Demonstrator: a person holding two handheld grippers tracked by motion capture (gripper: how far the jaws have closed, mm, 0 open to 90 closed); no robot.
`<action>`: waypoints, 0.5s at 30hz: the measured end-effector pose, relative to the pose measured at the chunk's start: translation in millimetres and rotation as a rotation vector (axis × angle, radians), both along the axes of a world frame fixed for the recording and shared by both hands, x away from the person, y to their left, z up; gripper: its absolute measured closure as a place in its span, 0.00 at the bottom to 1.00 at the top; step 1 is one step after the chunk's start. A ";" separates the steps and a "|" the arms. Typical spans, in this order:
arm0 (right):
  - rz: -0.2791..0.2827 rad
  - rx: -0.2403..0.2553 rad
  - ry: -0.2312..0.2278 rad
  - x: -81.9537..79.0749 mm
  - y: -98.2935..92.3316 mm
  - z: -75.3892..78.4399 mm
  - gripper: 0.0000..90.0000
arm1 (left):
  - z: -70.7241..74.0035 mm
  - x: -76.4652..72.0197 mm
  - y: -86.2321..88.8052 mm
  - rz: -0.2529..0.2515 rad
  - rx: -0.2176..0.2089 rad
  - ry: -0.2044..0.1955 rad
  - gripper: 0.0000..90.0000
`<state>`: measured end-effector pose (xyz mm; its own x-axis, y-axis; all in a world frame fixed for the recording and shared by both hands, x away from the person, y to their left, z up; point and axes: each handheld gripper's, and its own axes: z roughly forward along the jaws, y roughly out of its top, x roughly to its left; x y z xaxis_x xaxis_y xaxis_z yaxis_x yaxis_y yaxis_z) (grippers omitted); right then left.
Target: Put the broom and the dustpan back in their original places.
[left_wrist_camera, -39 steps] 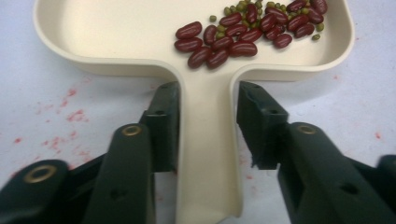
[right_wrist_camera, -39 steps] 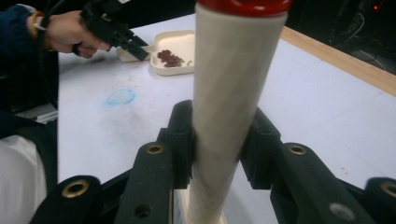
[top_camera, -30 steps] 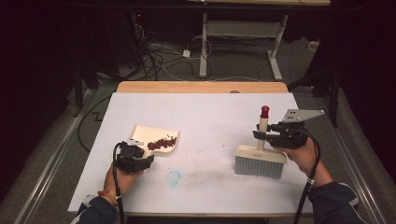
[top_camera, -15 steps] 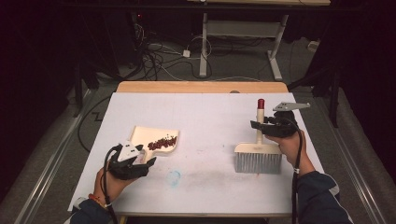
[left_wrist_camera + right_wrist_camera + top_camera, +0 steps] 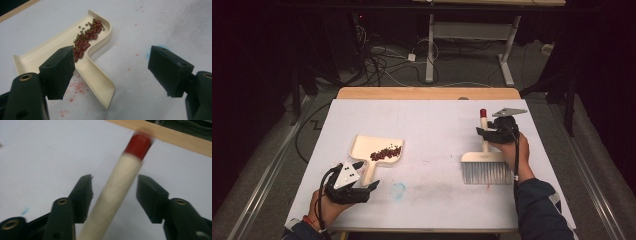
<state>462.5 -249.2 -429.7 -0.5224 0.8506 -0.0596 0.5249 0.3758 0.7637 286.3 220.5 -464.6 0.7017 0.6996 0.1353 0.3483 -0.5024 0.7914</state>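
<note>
Both claws had just been opening: the left claw (image 5: 371,186) let go the cream plastic dustpan (image 5: 62,53) holding red beans (image 5: 86,40), the right claw (image 5: 113,195) slack around the red-tipped wooden brush handle (image 5: 117,185), both tools resting on the white worktop (image 5: 432,125)

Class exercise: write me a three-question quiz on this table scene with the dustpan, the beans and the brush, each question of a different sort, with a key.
1. True or false: the beans lie in the dustpan.
2. Which gripper is at the brush handle? A left, B right.
3. Fill in: the left gripper jaws stand ____ with the dustpan's handle between them.

Key: 1 true. 2 B; the right gripper has just been opening, and the handle sits between its jaws. 3 open.
</note>
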 end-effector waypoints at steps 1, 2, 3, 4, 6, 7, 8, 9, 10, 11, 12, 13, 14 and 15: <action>-0.001 0.013 -0.003 0.7 -0.9 -1.0 0.51 | -0.1 0.0 -0.3 -0.002 -0.005 0.001 0.23; -0.003 0.018 -0.006 1.0 -1.3 -1.5 0.50 | -0.2 0.1 -0.6 -0.004 -0.005 0.001 0.23; -0.003 0.018 -0.012 1.2 -1.1 -1.7 0.49 | -0.4 0.1 -0.9 -0.005 -0.005 -0.001 0.23; 0.000 0.019 -0.017 1.2 -0.6 -2.0 0.49 | -0.8 0.3 -1.1 -0.006 -0.009 0.001 0.23; 0.003 0.012 -0.027 0.5 1.3 -1.8 0.49 | -1.2 0.2 -1.7 -0.008 -0.008 0.003 0.23; 0.008 0.010 -0.036 -0.1 2.3 -1.3 0.50 | -1.3 0.0 -2.1 -0.014 -0.006 0.003 0.23; 0.008 0.013 -0.046 -1.1 3.1 -0.7 0.51 | -1.5 -0.2 -2.8 -0.016 0.000 0.001 0.23; 0.007 0.016 -0.056 -1.9 3.7 0.1 0.50 | -1.4 -0.4 -3.1 -0.016 0.002 -0.001 0.23; 0.013 0.017 -0.064 -2.3 4.5 0.8 0.49 | -1.3 -0.3 -2.9 -0.017 -0.002 0.001 0.23; 0.014 0.018 -0.069 -2.7 4.9 1.3 0.48 | -1.3 -0.2 -2.6 -0.016 -0.005 0.003 0.22; 0.010 0.022 -0.073 -3.2 5.1 1.6 0.47 | -1.4 -0.1 -2.7 -0.015 -0.004 0.003 0.22; 0.016 0.025 -0.077 -3.4 5.3 2.0 0.45 | -1.5 -0.1 -2.7 -0.016 -0.005 0.003 0.22; 0.017 0.026 -0.080 -4.0 5.8 2.6 0.44 | -1.5 -0.1 -2.8 -0.016 -0.005 0.002 0.22; 0.017 0.026 -0.087 -4.6 6.2 3.2 0.42 | -1.5 -0.2 -3.1 -0.016 -0.005 0.001 0.22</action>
<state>457.9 -243.0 -426.5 -0.5307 0.8434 -0.0835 0.4498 0.3639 0.8156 286.1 217.5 -466.1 0.7130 0.6886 0.1318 0.3405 -0.5044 0.7935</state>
